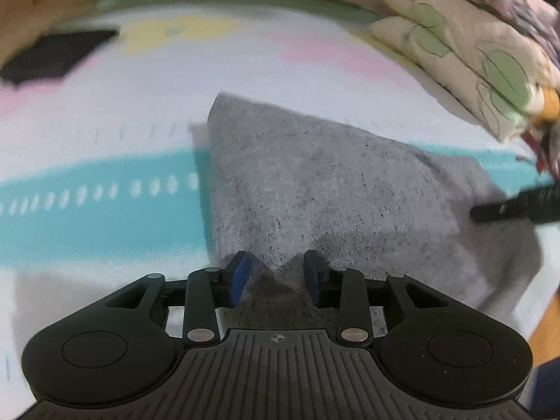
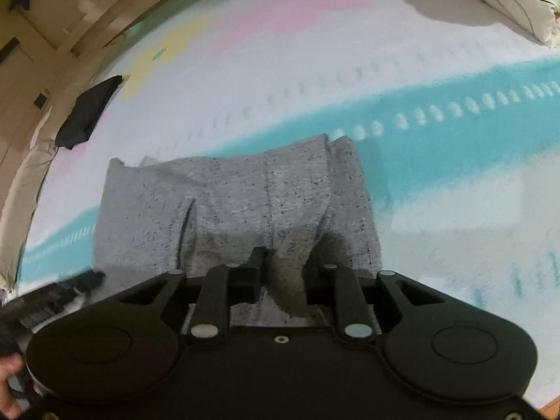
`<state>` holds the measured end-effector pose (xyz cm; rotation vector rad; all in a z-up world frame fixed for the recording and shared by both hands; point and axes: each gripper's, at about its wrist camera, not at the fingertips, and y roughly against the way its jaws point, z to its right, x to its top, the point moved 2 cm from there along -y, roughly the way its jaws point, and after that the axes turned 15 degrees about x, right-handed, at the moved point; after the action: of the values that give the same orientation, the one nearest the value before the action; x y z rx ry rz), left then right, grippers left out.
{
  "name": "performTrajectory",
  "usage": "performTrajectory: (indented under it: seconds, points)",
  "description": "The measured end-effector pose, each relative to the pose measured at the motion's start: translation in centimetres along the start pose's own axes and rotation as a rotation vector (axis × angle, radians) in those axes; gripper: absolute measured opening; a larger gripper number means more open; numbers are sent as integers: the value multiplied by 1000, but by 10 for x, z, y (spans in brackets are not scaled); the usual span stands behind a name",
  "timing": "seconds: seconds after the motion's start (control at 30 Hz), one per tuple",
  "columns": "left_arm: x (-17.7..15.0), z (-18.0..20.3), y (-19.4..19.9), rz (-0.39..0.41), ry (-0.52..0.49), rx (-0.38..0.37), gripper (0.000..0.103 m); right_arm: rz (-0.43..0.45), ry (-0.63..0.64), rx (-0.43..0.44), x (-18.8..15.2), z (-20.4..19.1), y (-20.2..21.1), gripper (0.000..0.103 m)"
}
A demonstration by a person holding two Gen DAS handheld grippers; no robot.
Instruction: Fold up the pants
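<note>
Left wrist view: grey pants (image 1: 315,182) bunch between the left gripper (image 1: 276,273) fingers, clamped (right gripper (image 2: 283,266) likewise pinches a fold) over the bed (image 2: 455,210).

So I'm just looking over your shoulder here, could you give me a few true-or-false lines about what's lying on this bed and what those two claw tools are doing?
1. The pants are grey and speckled. True.
2. The left gripper has grey fabric bunched between its fingers. True.
3. The right gripper hangs over bare sheet, away from the pants. False: pants fabric sits between its fingers.
4. A dark folded item lies apart from the pants on the bed sheet. True.
5. The sheet is plain white. False: it has teal, pink and yellow areas.
</note>
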<state>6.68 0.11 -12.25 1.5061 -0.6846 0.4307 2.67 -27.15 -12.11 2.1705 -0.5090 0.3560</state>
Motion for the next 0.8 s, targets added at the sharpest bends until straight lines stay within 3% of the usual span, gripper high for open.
performTrajectory:
  seconds: [0.03, 0.17, 0.27, 0.33, 0.5, 0.7, 0.8]
  points:
    - [0, 1, 1, 4, -9, 6, 36, 1, 5, -13, 1, -2, 2, 46]
    - [7, -8, 12, 20, 44, 11, 35, 47, 59, -101, 8, -9, 9, 61]
    - [13, -10, 21, 83, 71, 6, 36, 152, 166, -185, 6, -25, 22, 80]
    - [14, -8, 19, 66, 65, -20, 36, 194, 208, -180, 6, -34, 23, 101]
    - [5, -19, 5, -6, 141, -74, 37, 140, 176, -112, 8, -29, 5, 102]
    - [1, -42, -9, -93, 221, -128, 63, 70, 61, -44, -2, 9, 5, 102]
    - [-2, -45, -14, -91, 253, -157, 67, 39, 5, 7, -7, 24, 1, 103]
